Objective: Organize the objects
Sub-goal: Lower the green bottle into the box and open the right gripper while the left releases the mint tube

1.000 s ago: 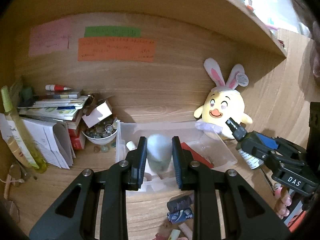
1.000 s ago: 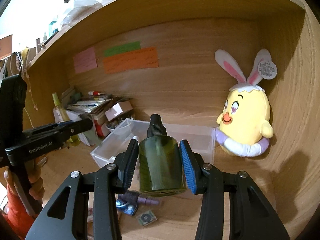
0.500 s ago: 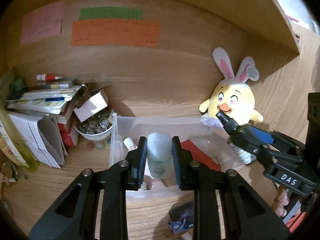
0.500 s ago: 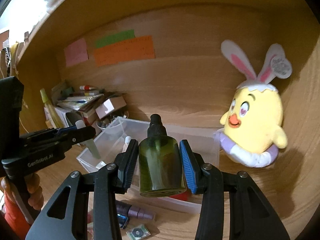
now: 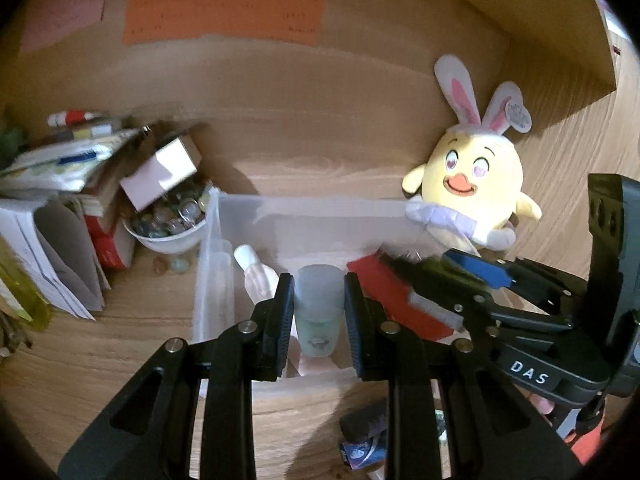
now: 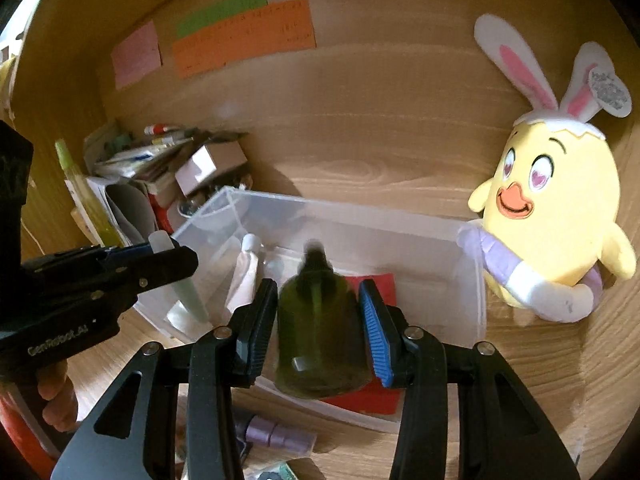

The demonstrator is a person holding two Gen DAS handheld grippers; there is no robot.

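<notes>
**Two bottles held over a clear bin in a wooden alcove**

The left gripper (image 5: 319, 312) was narrowly parted, its pads pressed on a pale frosted bottle (image 5: 319, 308) standing upright between them. The right gripper (image 6: 319, 322) had its jaws closing on a dark green spray bottle (image 6: 320, 332), which filled the gap between the black pad and the blue one; the bottle was blurred, so firm contact on both sides seemed likely rather than certain.

Both bottles hung above a clear plastic bin (image 6: 400, 224) on a wood-grain desktop (image 5: 80, 344), enclosed by wooden walls. In the bin lay a red card (image 5: 384, 284) and a white-capped tube (image 5: 256, 268).

The left wrist view alone showed a white bowl of marbles (image 5: 168, 228) beside the bin and a stack of papers (image 5: 56, 176). The right wrist view alone showed a purple cap (image 6: 276, 436) on the desk and a hand (image 6: 56, 396) gripping the left tool. A yellow bunny-eared plush (image 6: 548, 216) sat against the bin's right end, with coloured notes (image 6: 244, 36) on the back wall.
</notes>
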